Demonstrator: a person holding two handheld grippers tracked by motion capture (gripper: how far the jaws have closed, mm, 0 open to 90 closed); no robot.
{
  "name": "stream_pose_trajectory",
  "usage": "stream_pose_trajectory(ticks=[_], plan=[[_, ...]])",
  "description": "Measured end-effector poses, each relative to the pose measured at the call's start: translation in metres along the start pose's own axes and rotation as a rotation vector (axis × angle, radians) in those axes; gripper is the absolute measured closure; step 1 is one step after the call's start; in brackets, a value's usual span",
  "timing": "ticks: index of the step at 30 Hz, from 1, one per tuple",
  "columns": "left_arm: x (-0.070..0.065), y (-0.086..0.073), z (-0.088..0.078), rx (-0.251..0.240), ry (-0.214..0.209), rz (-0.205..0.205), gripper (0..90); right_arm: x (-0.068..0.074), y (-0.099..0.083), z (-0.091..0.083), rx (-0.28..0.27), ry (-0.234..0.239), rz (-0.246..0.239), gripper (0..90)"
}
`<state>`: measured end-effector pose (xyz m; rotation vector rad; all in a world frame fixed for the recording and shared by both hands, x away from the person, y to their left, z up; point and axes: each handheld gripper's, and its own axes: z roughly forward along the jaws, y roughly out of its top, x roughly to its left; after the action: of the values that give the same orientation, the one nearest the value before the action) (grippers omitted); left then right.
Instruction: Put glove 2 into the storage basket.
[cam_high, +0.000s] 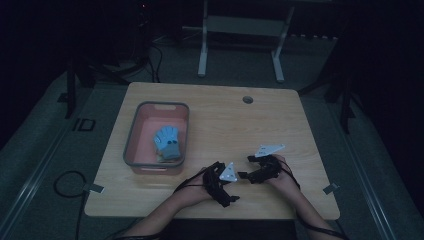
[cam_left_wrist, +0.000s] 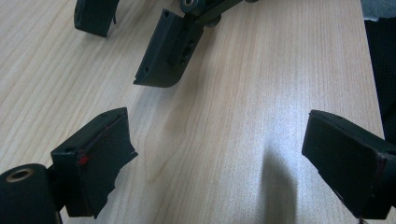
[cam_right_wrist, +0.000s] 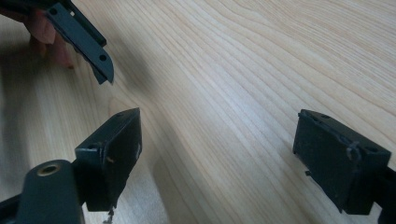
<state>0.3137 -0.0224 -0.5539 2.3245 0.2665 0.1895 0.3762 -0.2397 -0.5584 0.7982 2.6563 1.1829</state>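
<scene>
Both grippers sit low over the front of the wooden table (cam_high: 220, 115), facing each other a short way apart. My left gripper (cam_high: 227, 187) is open, and in the left gripper view its jaws (cam_left_wrist: 219, 154) stand wide over bare wood. My right gripper (cam_high: 250, 175) is open too, with bare wood between its jaws (cam_right_wrist: 219, 154). The right gripper's black fingers (cam_left_wrist: 168, 49) show ahead in the left gripper view. One finger of the left gripper (cam_right_wrist: 84, 39) and a fingertip of the person's hand (cam_right_wrist: 44, 30) show in the right gripper view. A blue glove (cam_high: 167, 141) lies in a pink bin (cam_high: 131, 145).
The bin with its grey rim stands on the table's left half, left of both grippers. A round cable hole (cam_high: 247, 99) sits near the far edge. A white desk frame (cam_high: 240, 45) stands on the floor behind the table, and a cable (cam_high: 67, 182) loops at the left.
</scene>
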Motion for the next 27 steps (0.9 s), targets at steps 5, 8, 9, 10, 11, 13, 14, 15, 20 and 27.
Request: stream_pose_trajectory(ticks=[5,8,9,10,11,13,14,15,20,27], plan=[[-0.0003,-0.0013,0.0008,0.005,-0.004,0.000,8.5,0.0002,-0.0027,-0.0035,0.000,-0.008,-0.002,15.5],[-0.0001,-0.0014,0.0003,-0.001,-0.002,0.001,8.5,-0.0007,-0.0041,-0.0064,-0.003,-0.014,-0.004,15.5],[0.0000,-0.0014,0.0002,-0.004,-0.004,-0.001,8.5,-0.0010,-0.0047,-0.0072,-0.003,-0.017,-0.002,15.5],[0.0003,-0.0014,0.0001,-0.003,-0.004,-0.001,8.5,-0.0017,-0.0054,-0.0078,-0.005,-0.015,0.000,15.5],[0.0003,-0.0014,0.0001,-0.003,-0.003,-0.001,8.5,-0.0023,-0.0062,-0.0083,-0.003,-0.018,0.003,15.5],[0.0004,-0.0013,0.0001,-0.004,-0.006,-0.002,8.4,-0.0033,-0.0075,-0.0089,-0.005,-0.025,0.006,15.5],[0.0003,-0.0014,0.0001,-0.004,-0.005,-0.001,8.5,-0.0038,-0.0079,-0.0091,-0.005,-0.026,0.007,15.5],[0.0004,-0.0015,0.0001,-0.005,-0.005,-0.002,8.4,-0.0042,-0.0081,-0.0094,-0.005,-0.029,0.005,15.5],[0.0001,-0.0016,0.0003,0.003,-0.002,-0.008,8.4,-0.0044,-0.0090,-0.0094,-0.005,-0.039,0.006,15.6],[0.0012,-0.0017,-0.0011,-0.013,0.001,-0.007,8.4,-0.0047,-0.0093,-0.0095,-0.011,-0.044,0.002,15.6]])
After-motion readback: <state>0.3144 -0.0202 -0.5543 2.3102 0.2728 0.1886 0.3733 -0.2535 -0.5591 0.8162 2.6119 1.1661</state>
